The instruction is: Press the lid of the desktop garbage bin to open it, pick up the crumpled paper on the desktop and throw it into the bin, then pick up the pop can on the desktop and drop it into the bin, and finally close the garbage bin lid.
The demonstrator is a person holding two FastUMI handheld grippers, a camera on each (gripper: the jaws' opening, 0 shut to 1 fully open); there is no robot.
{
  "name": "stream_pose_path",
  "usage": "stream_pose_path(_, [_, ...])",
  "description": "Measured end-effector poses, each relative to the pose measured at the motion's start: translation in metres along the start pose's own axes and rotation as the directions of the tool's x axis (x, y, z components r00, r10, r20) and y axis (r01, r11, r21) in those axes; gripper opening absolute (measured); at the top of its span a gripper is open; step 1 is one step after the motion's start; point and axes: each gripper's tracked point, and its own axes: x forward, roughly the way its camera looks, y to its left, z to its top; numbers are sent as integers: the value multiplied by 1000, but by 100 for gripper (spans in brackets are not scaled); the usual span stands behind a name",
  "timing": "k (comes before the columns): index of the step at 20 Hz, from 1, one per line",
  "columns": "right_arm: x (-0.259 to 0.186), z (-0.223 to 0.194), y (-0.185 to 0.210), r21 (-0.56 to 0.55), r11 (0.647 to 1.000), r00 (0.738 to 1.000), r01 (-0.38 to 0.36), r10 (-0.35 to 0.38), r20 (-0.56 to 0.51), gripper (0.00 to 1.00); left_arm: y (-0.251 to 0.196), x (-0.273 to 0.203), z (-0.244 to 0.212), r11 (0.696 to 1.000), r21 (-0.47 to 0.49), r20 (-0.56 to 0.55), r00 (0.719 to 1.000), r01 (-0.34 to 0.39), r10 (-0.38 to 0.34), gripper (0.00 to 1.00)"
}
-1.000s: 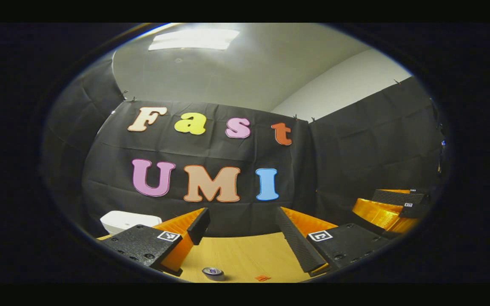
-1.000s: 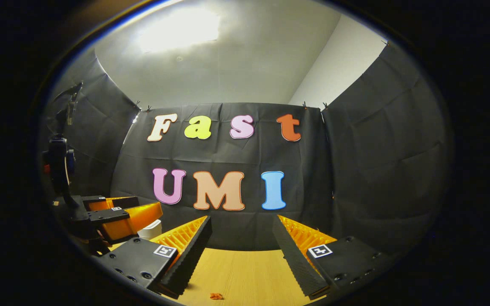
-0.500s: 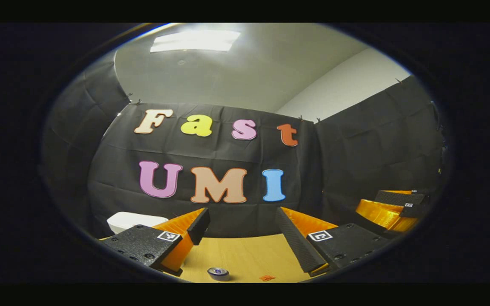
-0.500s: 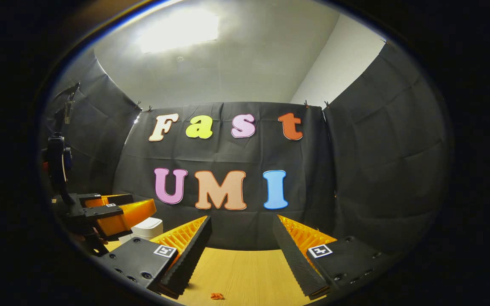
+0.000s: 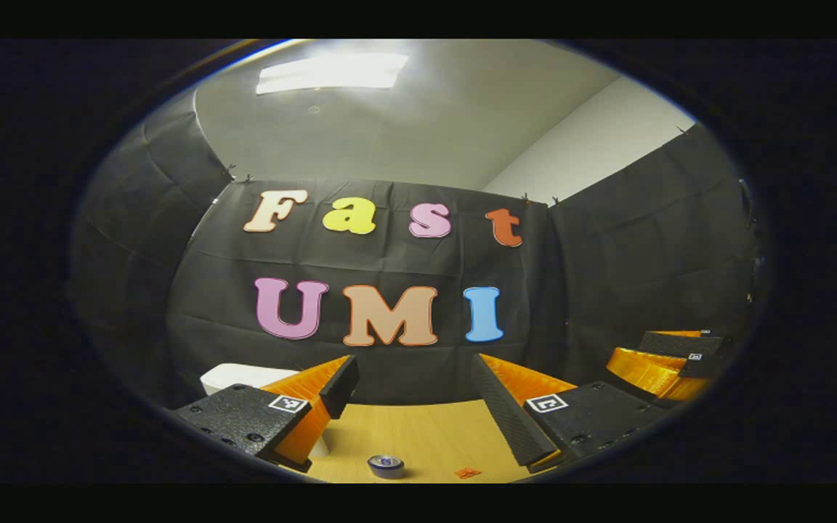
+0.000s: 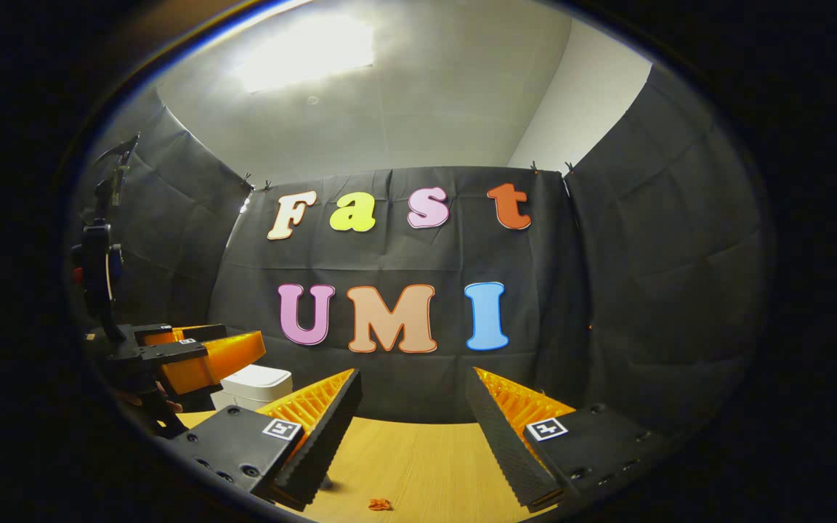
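Hovering above the counter (image 5: 418, 436), both my pairs of fingers stand spread and empty, the left gripper (image 5: 418, 407) and right gripper (image 6: 411, 428) alike. The white garbage bin (image 5: 233, 375) sits at the lower left of the left gripper view, lid apparently closed; the pop can (image 5: 385, 465) stands at the bottom edge. I cannot spot the crumpled paper. My worry: the bin is half hidden behind my left finger, so a blind press could miss the lid or shove the bin away.
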Motion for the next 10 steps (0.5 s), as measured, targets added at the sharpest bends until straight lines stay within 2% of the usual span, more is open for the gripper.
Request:
stream_pose_path(8, [9, -12, 6, 5, 997, 997, -78, 78, -26, 96, 10, 1, -7, 998, 3, -16, 998, -63, 63, 93])
stream_pose_path(10, [11, -18, 11, 5, 994, 993, -113, 114, -38, 96, 26, 5, -6, 995, 6, -14, 995, -102, 102, 92])
